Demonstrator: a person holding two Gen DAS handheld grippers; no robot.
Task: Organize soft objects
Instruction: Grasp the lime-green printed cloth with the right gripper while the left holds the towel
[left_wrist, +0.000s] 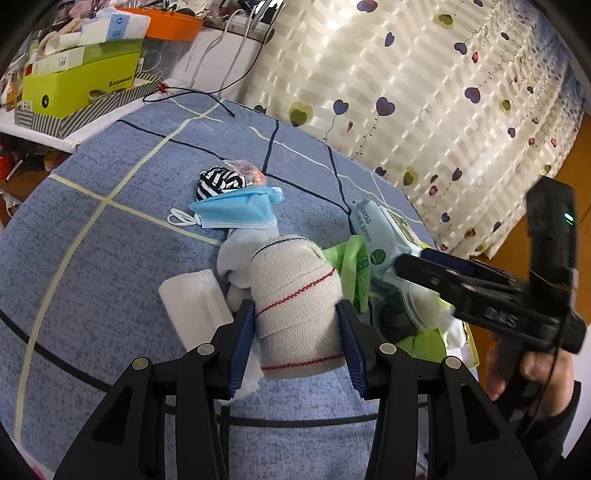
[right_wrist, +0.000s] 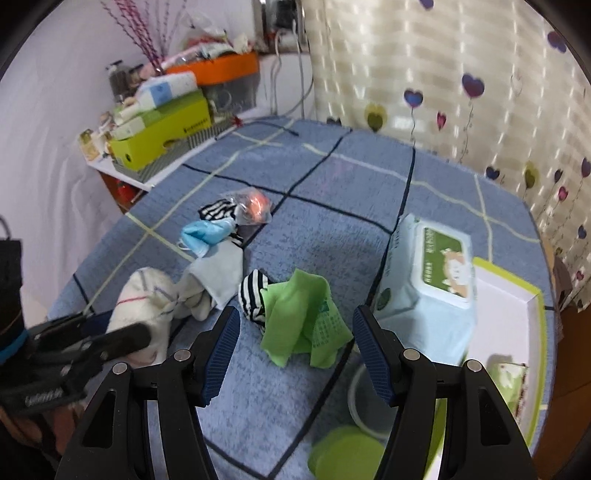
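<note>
A beige bandage roll (left_wrist: 291, 273) with red stitched lines sits between the blue pads of my left gripper (left_wrist: 295, 314), which is shut on it just above the blue checked cloth. The same roll (right_wrist: 144, 295) shows at the left of the right wrist view. My right gripper (right_wrist: 295, 314) stands open over a crumpled green cloth (right_wrist: 306, 317) and a striped sock ball (right_wrist: 253, 295), touching neither. A blue face mask (left_wrist: 236, 210), a striped sock (left_wrist: 218, 182), a pale grey sock (left_wrist: 236, 258) and a white pad (left_wrist: 192, 302) lie beside the roll.
A wipes pack (right_wrist: 428, 280) lies right of the green cloth, next to a white tray with a green rim (right_wrist: 517, 314). A clear tub (right_wrist: 365, 398) and green lid (right_wrist: 347, 454) sit near the front. Boxes fill a shelf (right_wrist: 162, 147) at the back left; a heart-print curtain (left_wrist: 406, 92) hangs behind.
</note>
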